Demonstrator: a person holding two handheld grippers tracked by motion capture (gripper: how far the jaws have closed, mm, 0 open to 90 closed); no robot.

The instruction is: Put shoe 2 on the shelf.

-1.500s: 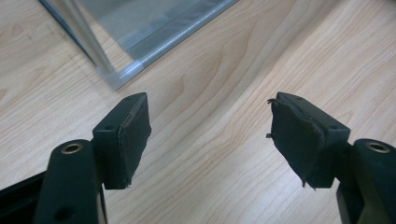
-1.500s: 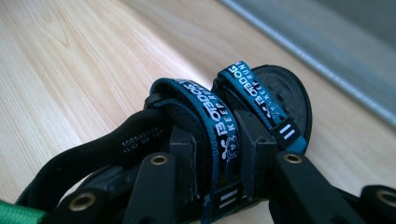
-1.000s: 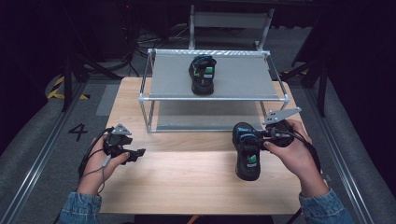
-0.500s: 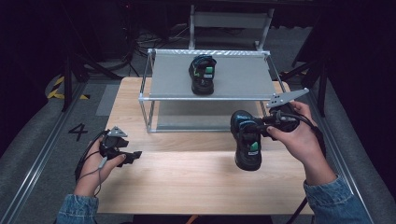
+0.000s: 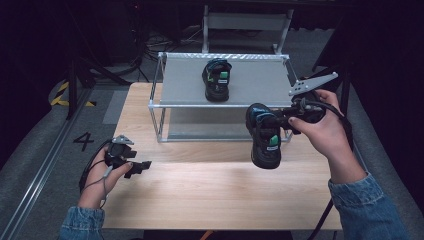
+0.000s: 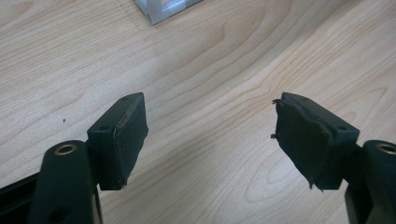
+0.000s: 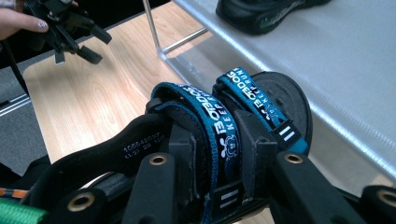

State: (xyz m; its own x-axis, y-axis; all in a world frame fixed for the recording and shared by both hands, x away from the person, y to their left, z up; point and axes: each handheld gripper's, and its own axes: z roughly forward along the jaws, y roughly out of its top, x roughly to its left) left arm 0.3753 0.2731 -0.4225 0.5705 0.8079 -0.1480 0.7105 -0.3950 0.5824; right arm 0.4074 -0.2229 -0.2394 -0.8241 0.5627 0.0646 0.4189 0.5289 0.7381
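Observation:
My right gripper (image 5: 268, 123) is shut on a black sandal with blue straps (image 5: 266, 146) and holds it in the air, toe hanging down, just in front of the metal shelf rack (image 5: 260, 87). In the right gripper view the jaws (image 7: 219, 161) clamp the strap part of that sandal (image 7: 280, 100). A matching sandal (image 5: 216, 80) stands on the rack's top shelf and its sole edge (image 7: 261, 14) shows close by. My left gripper (image 5: 141, 166) hovers low over the table's left side, open, with bare wood between its pads (image 6: 210, 135).
The wooden table (image 5: 200, 200) stretches in front of the rack, whose lower level sits under the top shelf. A metal post of the rack (image 7: 152, 25) stands near the held sandal. Dark floor and cables surround the table.
My right hand has lifted the sandal off the table and carried it up toward the rack. The left hand has stayed almost where it was.

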